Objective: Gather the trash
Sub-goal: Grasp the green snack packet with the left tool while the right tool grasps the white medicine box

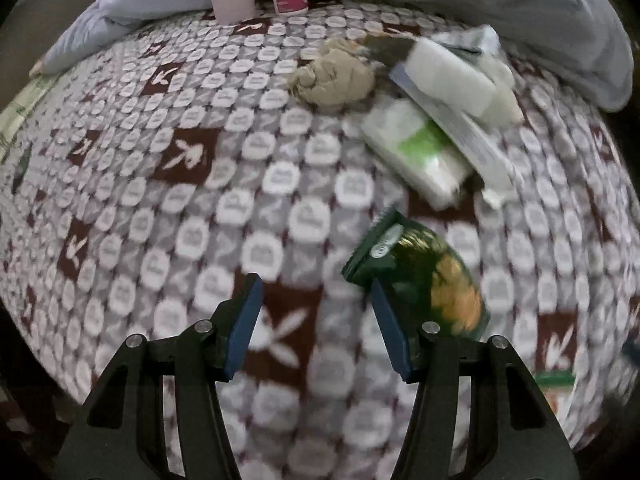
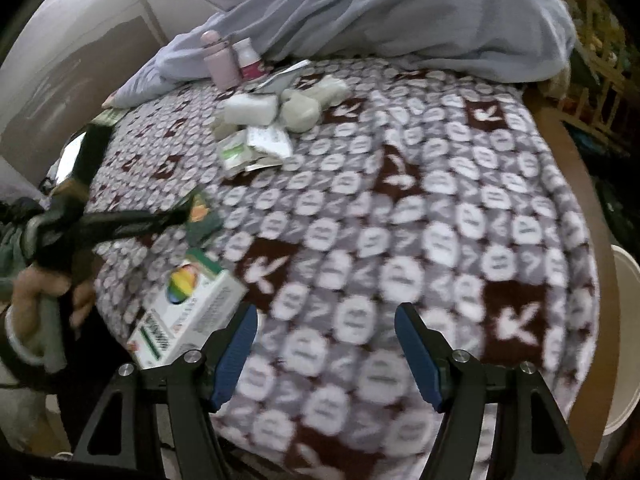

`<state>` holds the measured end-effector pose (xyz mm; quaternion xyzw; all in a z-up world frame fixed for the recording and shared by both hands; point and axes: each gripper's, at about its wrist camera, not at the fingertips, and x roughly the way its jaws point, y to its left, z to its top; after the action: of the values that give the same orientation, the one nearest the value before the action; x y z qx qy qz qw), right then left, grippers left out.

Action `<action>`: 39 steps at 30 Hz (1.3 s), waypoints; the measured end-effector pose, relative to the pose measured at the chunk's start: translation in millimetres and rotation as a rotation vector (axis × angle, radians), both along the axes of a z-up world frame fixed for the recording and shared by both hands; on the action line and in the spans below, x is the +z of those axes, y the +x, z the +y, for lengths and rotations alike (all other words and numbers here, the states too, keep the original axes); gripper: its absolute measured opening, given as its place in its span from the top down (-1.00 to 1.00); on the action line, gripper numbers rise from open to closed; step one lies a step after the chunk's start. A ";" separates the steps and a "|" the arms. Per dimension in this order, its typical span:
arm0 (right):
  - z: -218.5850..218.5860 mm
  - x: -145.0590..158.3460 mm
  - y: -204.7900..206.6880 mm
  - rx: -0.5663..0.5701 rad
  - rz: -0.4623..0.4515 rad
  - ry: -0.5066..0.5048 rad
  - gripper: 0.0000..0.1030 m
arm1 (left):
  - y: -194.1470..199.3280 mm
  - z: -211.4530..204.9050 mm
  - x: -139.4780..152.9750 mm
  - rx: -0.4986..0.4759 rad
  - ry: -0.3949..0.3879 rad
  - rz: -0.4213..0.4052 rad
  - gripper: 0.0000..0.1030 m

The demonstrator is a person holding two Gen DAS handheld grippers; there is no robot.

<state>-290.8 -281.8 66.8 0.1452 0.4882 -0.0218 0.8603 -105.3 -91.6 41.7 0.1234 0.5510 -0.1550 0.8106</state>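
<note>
In the left wrist view the left gripper (image 1: 316, 320) hangs half open and empty above the blanket (image 1: 160, 184); the green snack packet (image 1: 424, 276) lies just beside its right finger, not between the two – so I would shift toward it before closing. In the right wrist view the right gripper (image 2: 326, 344) is also half open and empty – the small carton (image 2: 188, 312) sits just left of it.
</note>
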 end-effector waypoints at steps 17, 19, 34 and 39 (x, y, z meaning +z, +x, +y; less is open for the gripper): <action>93.2 -31.9 55.4 0.140 0.088 0.078 -0.42 | 4.9 35.6 30.8 0.089 -0.196 0.053 -0.07; 91.2 -27.3 50.0 0.153 0.066 0.011 -0.32 | 0.1 31.0 29.3 0.087 -0.211 0.065 -0.07; -6.0 -18.4 30.2 -0.037 0.014 -0.067 -0.23 | -12.4 -26.7 -11.0 0.045 -0.198 0.079 0.02; -1.9 -15.2 27.5 -0.012 -0.021 -0.080 -0.22 | -20.3 -24.8 0.1 -0.011 -0.234 0.078 0.53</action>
<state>-263.3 -283.7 51.6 0.1138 0.4771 -0.0450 0.8703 -125.6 -116.4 41.9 0.0247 0.5594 -0.2275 0.7967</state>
